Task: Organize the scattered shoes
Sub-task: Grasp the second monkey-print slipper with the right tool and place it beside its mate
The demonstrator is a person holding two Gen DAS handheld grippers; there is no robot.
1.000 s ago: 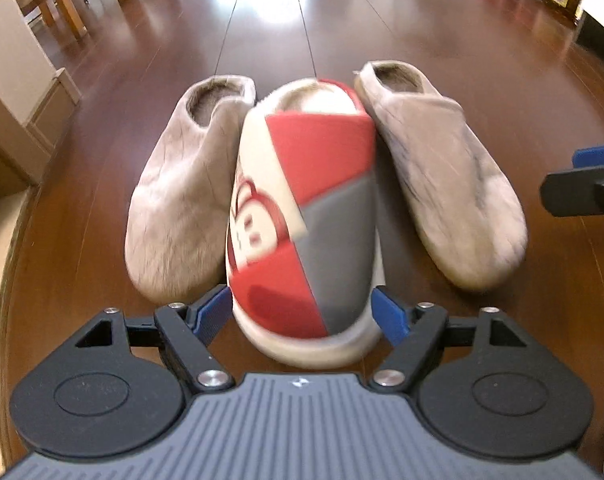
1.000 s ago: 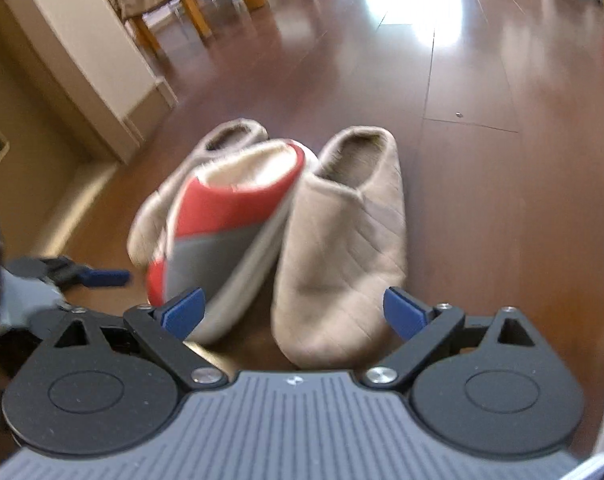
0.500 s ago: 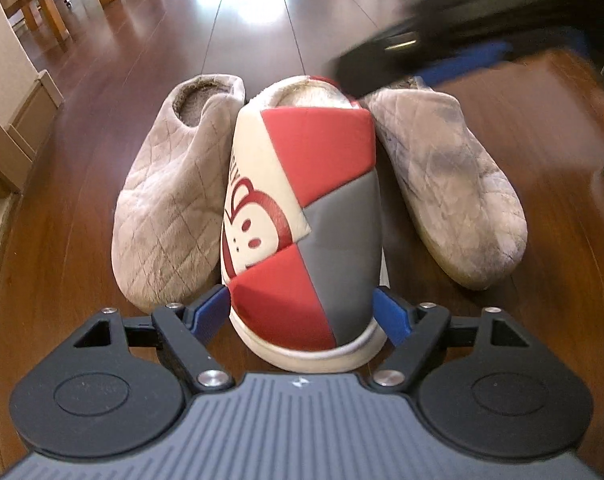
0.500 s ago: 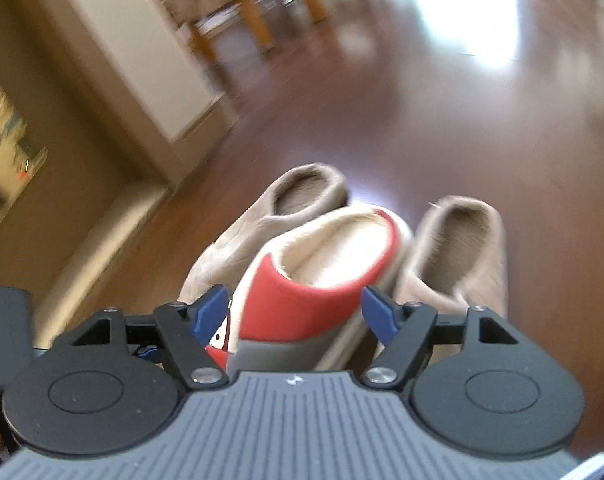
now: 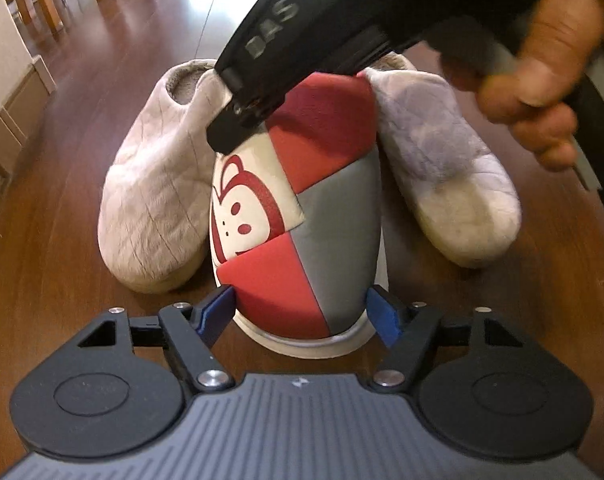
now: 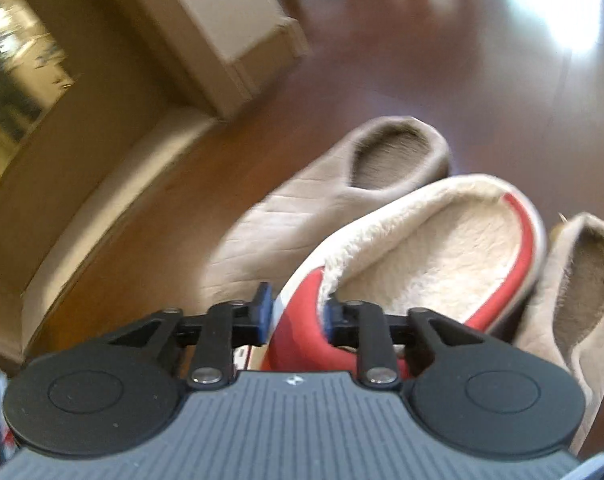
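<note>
A red, grey and white slipper with a monkey face lies on the wooden floor between two beige quilted slippers, one on its left and one on its right. My left gripper is open, its blue pads on either side of the slipper's toe. My right gripper comes in from above and is shut on the red upper edge of the same slipper at its opening. The beige slippers flank it in the right wrist view.
A pale wall corner with skirting and a raised beige step stand to the left. Wooden table legs are far back left. A hand holds the right gripper's handle over the slippers.
My right gripper has swung over the slippers, come down on the red slipper's opening and closed on its upper edge. My left gripper has stayed open at the toe.
</note>
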